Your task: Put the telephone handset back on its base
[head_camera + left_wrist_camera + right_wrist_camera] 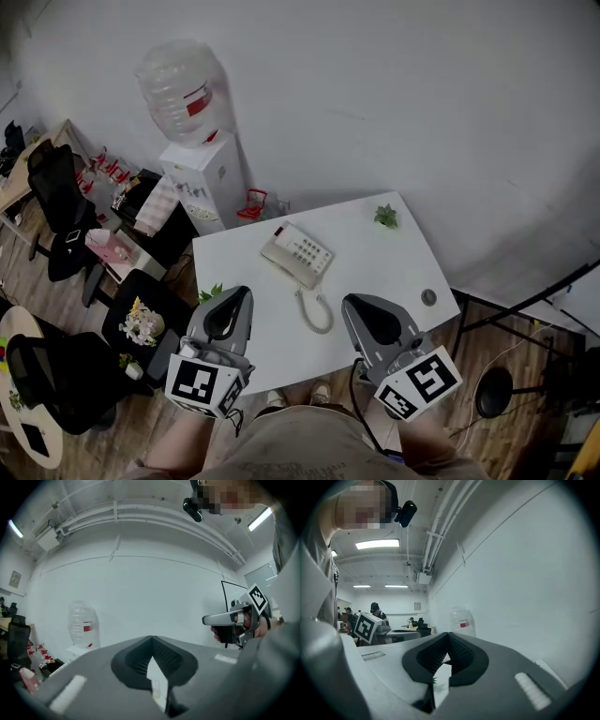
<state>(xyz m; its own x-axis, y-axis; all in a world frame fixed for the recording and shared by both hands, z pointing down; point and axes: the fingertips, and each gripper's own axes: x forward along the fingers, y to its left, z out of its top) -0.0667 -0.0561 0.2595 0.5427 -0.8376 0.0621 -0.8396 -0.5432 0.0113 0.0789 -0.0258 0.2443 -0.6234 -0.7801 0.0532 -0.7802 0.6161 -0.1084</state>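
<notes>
Marker cubes sit nearest, one on the back of each tool: the left cube [203, 384] and the right cube [419, 382] hover just above the person's lap, on the person's side of the telephone [300, 255]. From them the left gripper [240, 294] and the right gripper [353, 304] reach forward and up at a shallow tilt, roughly parallel, noses aimed towards the telephone but well short of it and apart from each other. The coiled cord [317, 311] hangs down from the telephone into the space between them. Each gripper's own view shows its jaw tips meeting at a point, with only a small diamond-shaped gap behind them through which the white table [375, 262] shows, so both are closed with nothing clamped. The left gripper view also catches the right tool off to the side, held level in a hand. The telephone rests near the middle of the table, turned at an angle, and the handset [279, 255] appears to lie on the base along its left edge, though it is small in the head view. Beyond the telephone, near the far right corner, stands a small green plant [385, 217]; past the telephone's far left, off the table, stands a water dispenser [202, 178].
</notes>
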